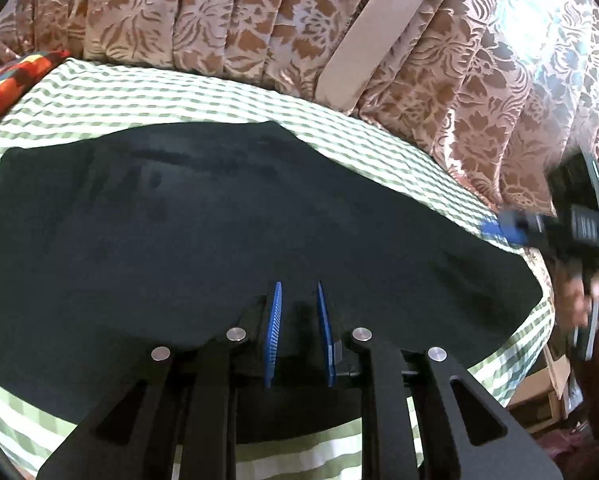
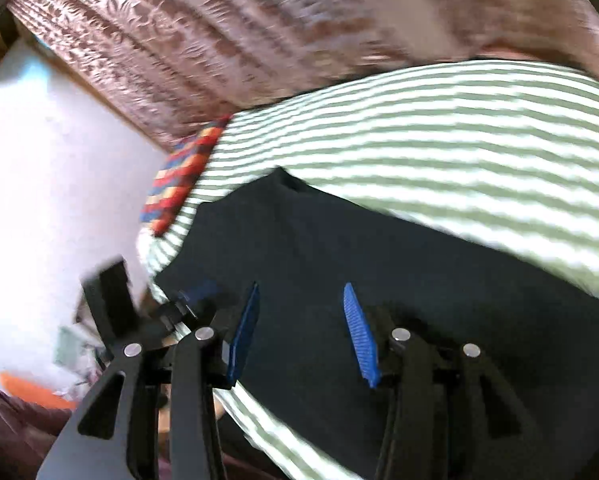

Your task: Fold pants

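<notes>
Hovering apart-jawed, left gripper (image 1: 297, 300) & right gripper (image 2: 299, 300) over dark pants (image 1: 227, 232) on striped bedsheet (image 1: 99, 92); next, prob. pinch near edge.

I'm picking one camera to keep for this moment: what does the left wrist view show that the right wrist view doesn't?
Only the left wrist view shows the beige band running down the curtain, cardboard boxes at the lower right, and the pants nearly whole.
Only the right wrist view shows a white wall and an orange thing low on the left; it is blurred.
Both show the dark pants lying on the green-striped sheet, the floral curtain, a multicoloured cloth, and both grippers, left and right, open.
</notes>
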Demonstrator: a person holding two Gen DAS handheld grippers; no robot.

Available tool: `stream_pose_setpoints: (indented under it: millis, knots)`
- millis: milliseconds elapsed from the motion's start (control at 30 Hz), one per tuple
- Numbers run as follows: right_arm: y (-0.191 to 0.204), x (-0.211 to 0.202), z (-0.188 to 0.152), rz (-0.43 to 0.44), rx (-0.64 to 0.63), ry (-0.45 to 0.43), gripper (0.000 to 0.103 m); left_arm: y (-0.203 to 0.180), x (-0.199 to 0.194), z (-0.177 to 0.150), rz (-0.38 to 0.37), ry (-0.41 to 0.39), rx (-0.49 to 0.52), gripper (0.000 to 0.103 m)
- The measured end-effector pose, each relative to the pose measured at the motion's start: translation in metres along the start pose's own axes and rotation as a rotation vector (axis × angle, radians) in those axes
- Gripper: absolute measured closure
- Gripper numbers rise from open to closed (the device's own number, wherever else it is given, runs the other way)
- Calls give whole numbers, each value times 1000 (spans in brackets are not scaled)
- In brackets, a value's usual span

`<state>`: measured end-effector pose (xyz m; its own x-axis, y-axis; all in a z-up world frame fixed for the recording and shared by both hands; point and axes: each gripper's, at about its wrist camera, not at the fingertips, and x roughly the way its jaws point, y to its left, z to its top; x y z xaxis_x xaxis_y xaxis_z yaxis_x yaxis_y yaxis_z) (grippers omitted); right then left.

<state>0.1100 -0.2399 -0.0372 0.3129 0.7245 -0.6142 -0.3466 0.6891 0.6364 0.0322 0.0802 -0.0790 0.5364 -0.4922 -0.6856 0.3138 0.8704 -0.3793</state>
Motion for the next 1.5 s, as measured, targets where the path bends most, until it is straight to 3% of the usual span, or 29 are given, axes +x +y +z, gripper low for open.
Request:
stream_pose_setpoints:
  millis: [100,267,467,667,700,733,767,867,1000,1067,1167,1233,1267,1433,1500]
  knots:
    - [4,51,44,97,9,62,57,8,3,-7,3,21,0,86]
    - [-8,128,96,144,64,156,54,18,5,-13,-36,20,-10,86]
    - [-9,167,109,164,-6,278,56,28,8,-15,-94,18,-50,86]
    - [-12,187,112,223,-9,301,55,29,9,-15,-101,19,-52,86]
    - [-8,192,114,221,-11,296,63,30,9,-15,-100,18,-53,86]
    - [-5,193,116,190,-26,279,74,30,8,-16,-98,18,-53,86]
    - [-1,194,118,171,-38,262,91,31,8,-16,-92,18,-55,86]
    - [-1,180,126,187,-35,149,98,32,9,-17,-86,16,-69,86]
    - [-13,211,114,-12,-79,206,98,33,12,-15,-74,22,-76,86]
    - [-19,216,112,-4,-45,196,98,30,12,-15,-57,22,-67,86]
    - [-18,205,111,13,-21,173,90,30,9,-14,-47,24,-83,86]
    - [-14,187,110,19,-18,137,77,32,4,-12,-46,19,-109,86]
    - [-11,178,109,15,-20,113,65,34,-1,-12,-39,9,-119,86]
    - [4,126,91,17,-44,17,64,58,-25,-13,50,-53,-188,86]
    - [10,116,76,-5,-70,27,72,72,-37,-12,108,-79,-225,86]
